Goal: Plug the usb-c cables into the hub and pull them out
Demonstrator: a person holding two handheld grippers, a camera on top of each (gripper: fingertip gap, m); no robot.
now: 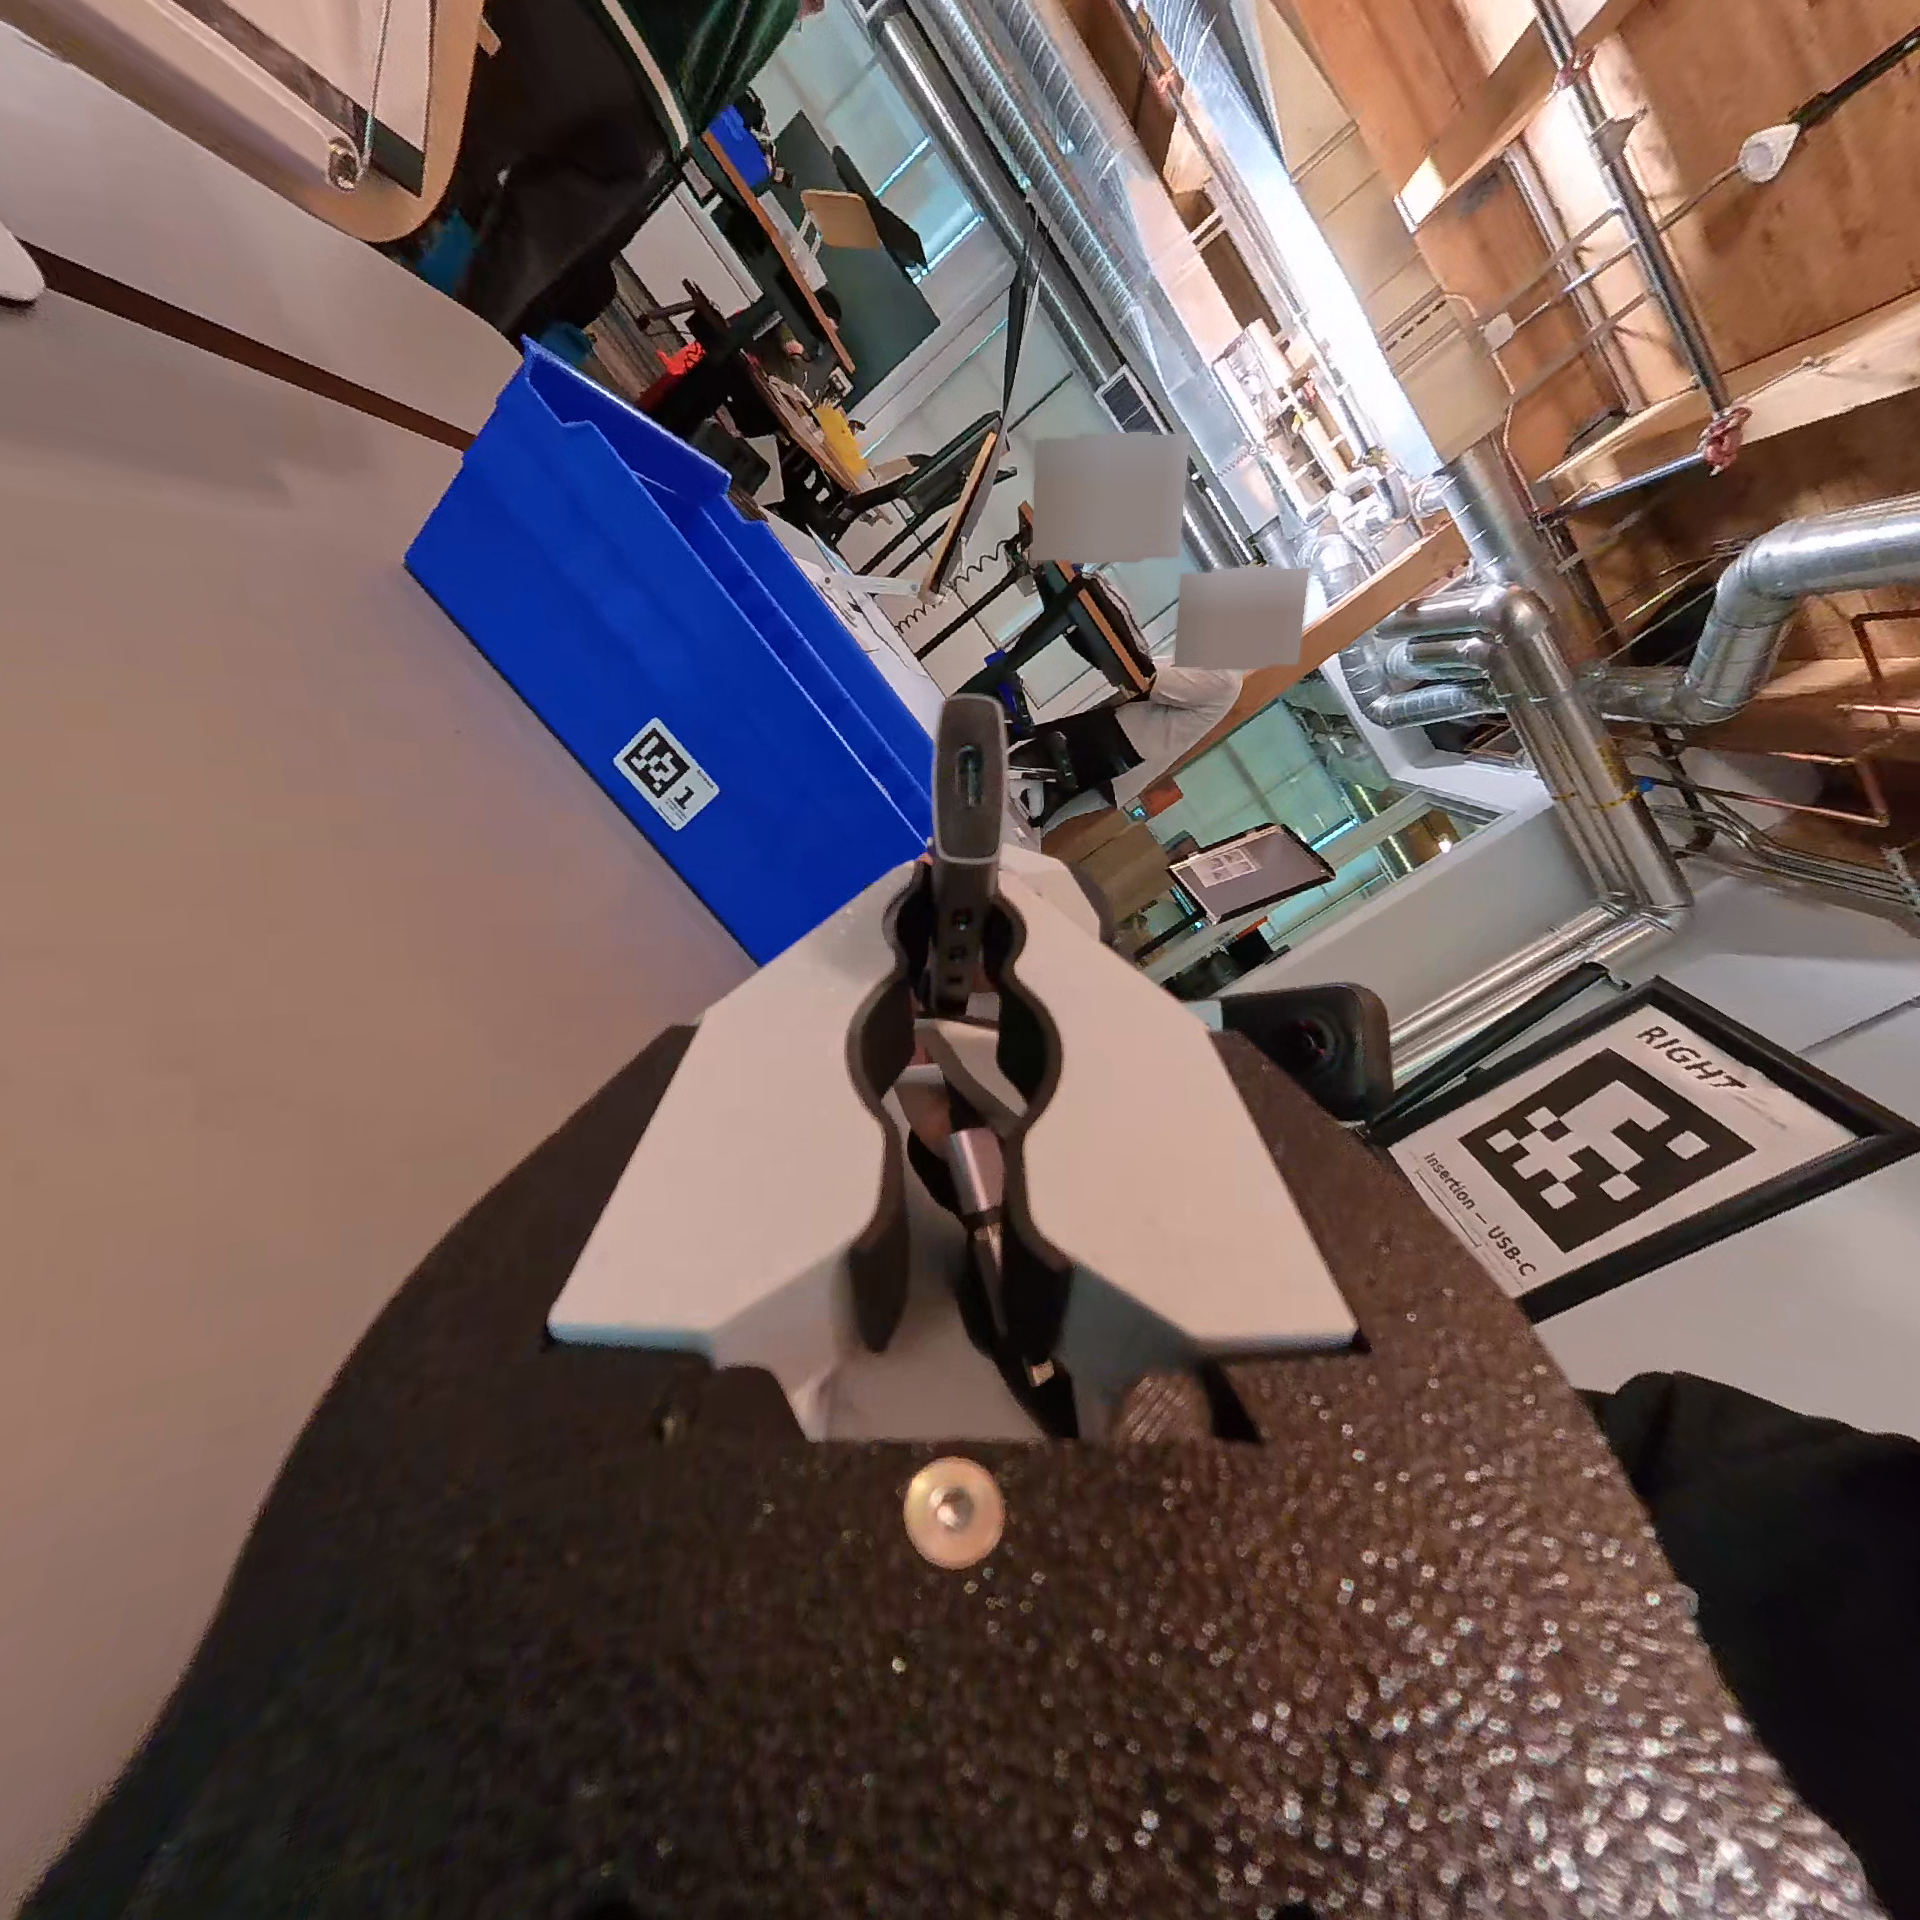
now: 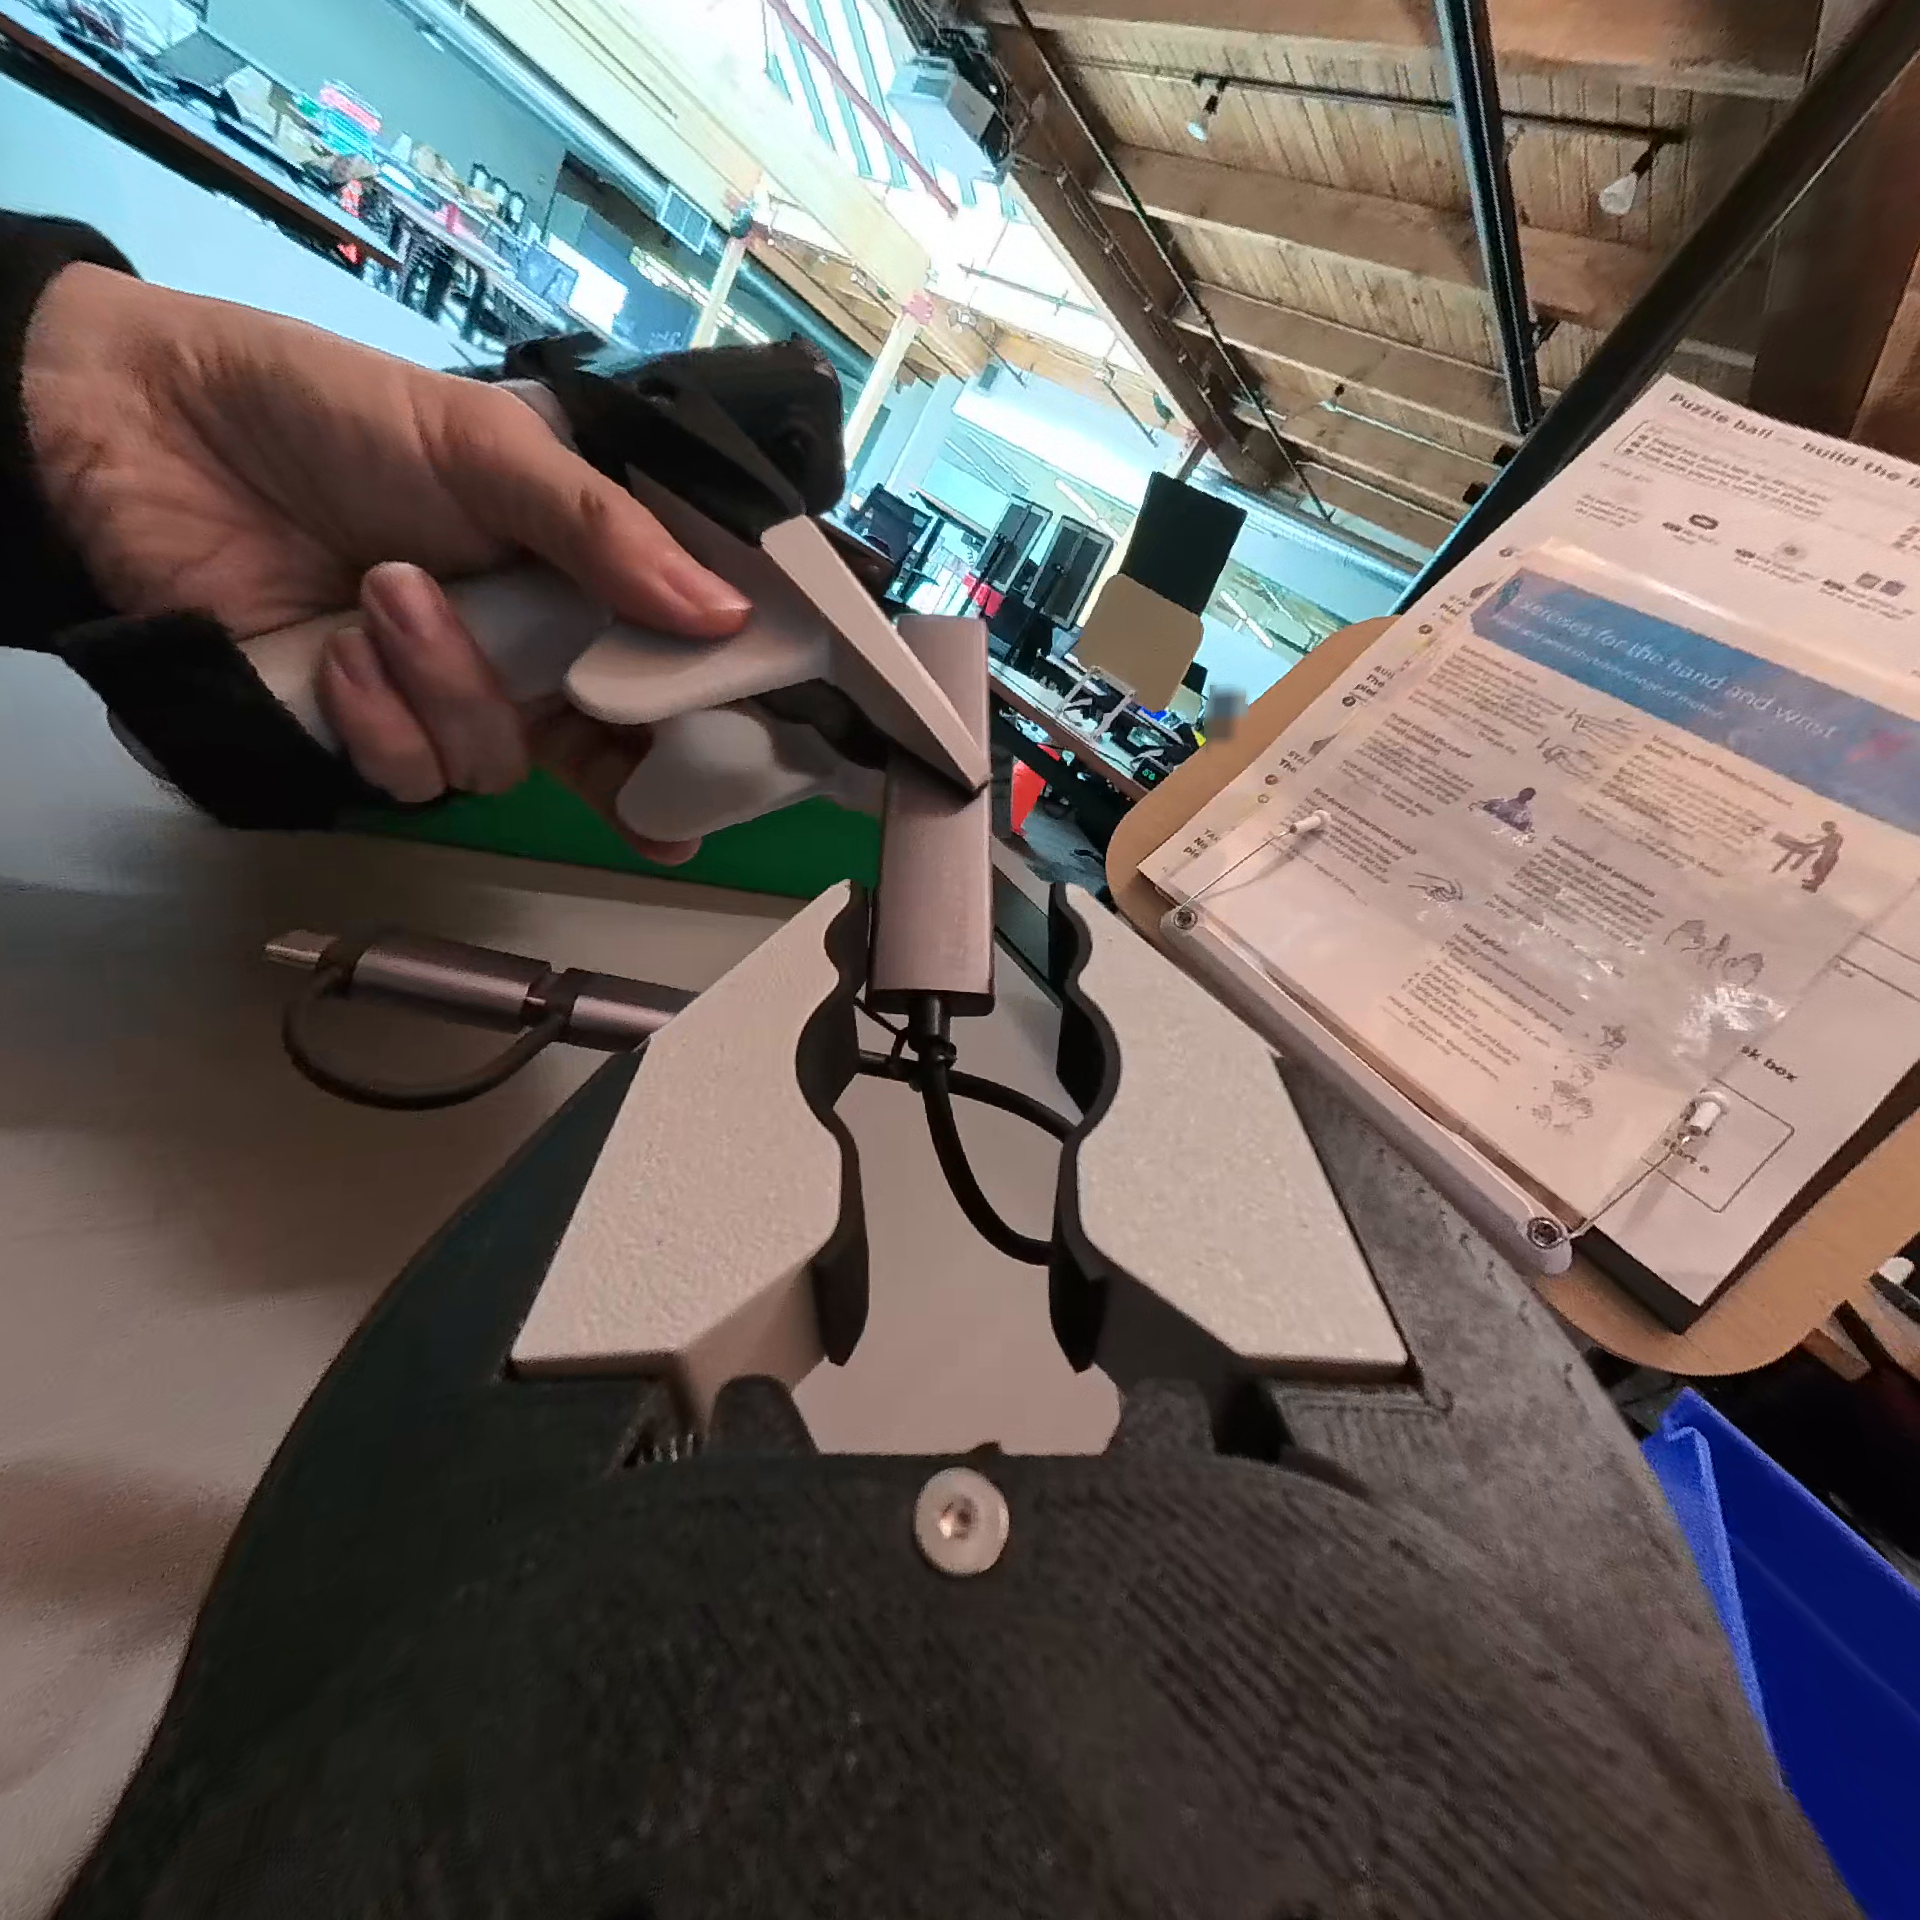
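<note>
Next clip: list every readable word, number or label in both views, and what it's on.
I don't transcribe writing; these bear it.
Blue bin: white sticker with a square marker.
Black-framed card: print around a square marker.
Sheets on the wooden stand: headings, fine print mostly too small.
Hub: none visible.

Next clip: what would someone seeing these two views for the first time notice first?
Probably the grey hub, held upright in mid-air: the left tongs pinch its middle from the side, at the centre of the right wrist view, and its black cable loops down between the open right tongs. Next, the grey USB-C plug lying on the table at left, and the bright blue bin in the left wrist view.
</note>
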